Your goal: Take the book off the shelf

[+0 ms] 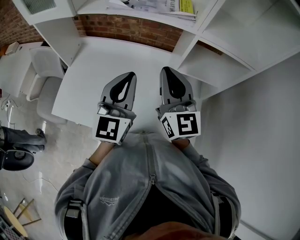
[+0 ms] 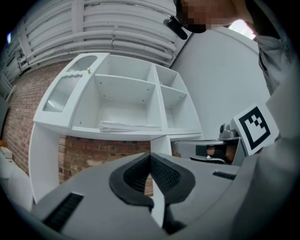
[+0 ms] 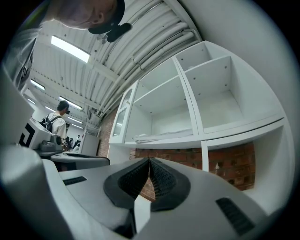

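Observation:
The book (image 1: 154, 7) lies flat in a compartment of the white shelf unit (image 1: 220, 61), at the top of the head view. It shows as a thin pale stack, the book (image 2: 129, 125) in the left gripper view and the book (image 3: 161, 136) in the right gripper view, well ahead of both grippers. My left gripper (image 1: 132, 75) and right gripper (image 1: 165, 70) are side by side over the white desk (image 1: 89, 79), both pointing toward the shelf. Both are shut with nothing between the jaws. Left gripper (image 2: 150, 157) and right gripper (image 3: 149, 161) tips sit below the book's shelf board.
A red brick wall (image 1: 131, 28) runs behind the desk under the shelf. A white chair (image 1: 47, 79) stands at the left. A ribbed-glass cabinet door (image 2: 65, 91) closes the shelf's left compartment. A person (image 3: 58, 119) stands far off. A white wall (image 1: 262, 140) is on the right.

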